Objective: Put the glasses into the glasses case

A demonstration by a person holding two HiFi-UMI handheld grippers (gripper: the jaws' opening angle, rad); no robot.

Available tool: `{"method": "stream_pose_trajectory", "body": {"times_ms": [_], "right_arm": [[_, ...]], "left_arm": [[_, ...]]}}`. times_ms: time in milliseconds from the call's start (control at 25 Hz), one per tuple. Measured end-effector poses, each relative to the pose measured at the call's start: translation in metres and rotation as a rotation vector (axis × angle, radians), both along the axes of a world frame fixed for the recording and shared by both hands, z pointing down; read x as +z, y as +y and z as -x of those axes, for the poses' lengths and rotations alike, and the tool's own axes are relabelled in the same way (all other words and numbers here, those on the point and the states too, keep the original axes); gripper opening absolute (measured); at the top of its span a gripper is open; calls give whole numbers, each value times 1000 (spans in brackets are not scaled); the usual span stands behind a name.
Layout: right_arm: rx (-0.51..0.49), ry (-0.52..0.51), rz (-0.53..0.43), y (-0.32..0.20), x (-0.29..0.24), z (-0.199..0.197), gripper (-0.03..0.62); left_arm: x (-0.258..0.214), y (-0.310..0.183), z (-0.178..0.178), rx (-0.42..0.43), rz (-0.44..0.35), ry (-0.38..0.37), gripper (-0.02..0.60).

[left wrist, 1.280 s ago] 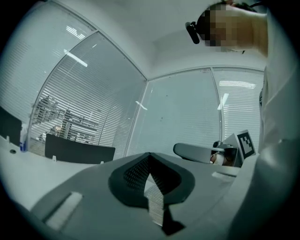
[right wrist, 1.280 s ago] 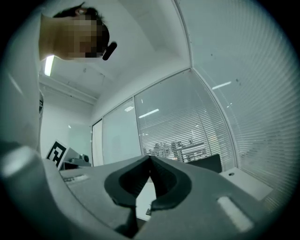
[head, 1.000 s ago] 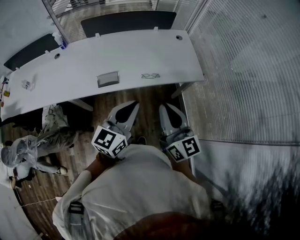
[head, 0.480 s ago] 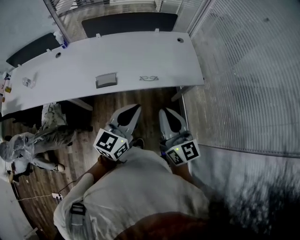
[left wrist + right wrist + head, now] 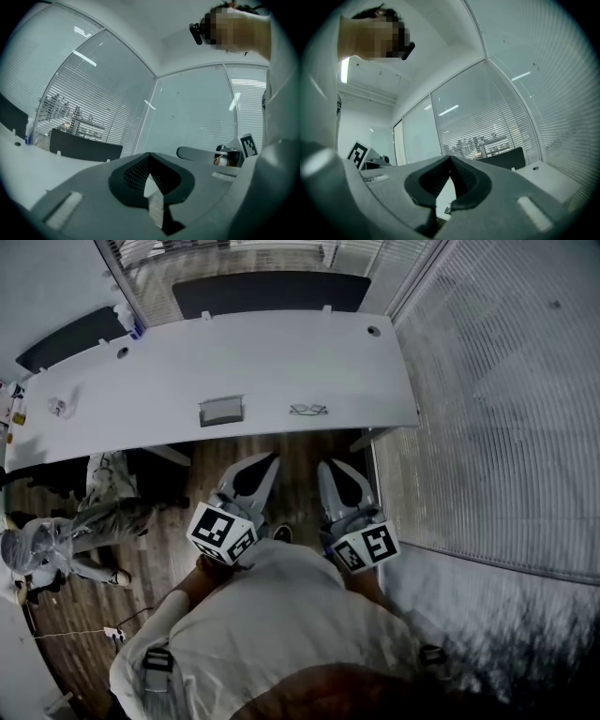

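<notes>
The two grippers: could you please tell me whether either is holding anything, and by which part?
Nothing is held. The left gripper and right gripper are both shut and empty; the glasses and glasses case lie untouched on the table.

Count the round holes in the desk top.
2. Left hole near the far edge; right hole by the far right corner. The desk is cut off at left.

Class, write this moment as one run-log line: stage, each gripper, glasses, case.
stage: before pickup | left gripper: shut, empty | right gripper: shut, empty | glasses: on table, apart from glasses case, untouched
</notes>
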State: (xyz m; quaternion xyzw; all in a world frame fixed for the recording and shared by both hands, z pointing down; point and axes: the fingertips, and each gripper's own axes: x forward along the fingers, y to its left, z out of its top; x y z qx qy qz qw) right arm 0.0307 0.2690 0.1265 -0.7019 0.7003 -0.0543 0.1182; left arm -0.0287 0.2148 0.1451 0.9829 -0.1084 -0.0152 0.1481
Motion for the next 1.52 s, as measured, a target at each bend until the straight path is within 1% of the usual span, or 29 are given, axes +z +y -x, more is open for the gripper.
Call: {"method": "stream_pose_trajectory", "body": {"times_ms": [160, 480, 680, 880, 1080, 1280, 1360, 1520], "right_arm": [[-8, 13, 7, -36, 0, -3, 2], [-25, 55, 18, -124, -12, -6, 2], [-10, 88, 15, -161, -20, -13, 2], [17, 112, 21, -170, -28, -34, 2], [21, 118, 47, -175, -32, -66, 2], [21, 124, 58, -187, -25, -86, 2], [26, 116, 73, -191, -17, -89, 2], [31, 80, 132, -188, 7, -92, 2]], "left_arm": [[2, -33, -6, 5, 5, 5, 0], [-2, -109, -13, 20, 23, 19, 0], [-2, -147, -20, 33, 31, 18, 0], [-9, -158, -38, 54, 25, 16, 0], [-18, -171, -64, 35, 33, 19, 0], [-20, -183, -84, 32, 29, 32, 0], [-12, -183, -89, 44, 42, 17, 0], [17, -174, -94, 69, 108, -32, 0]]}}
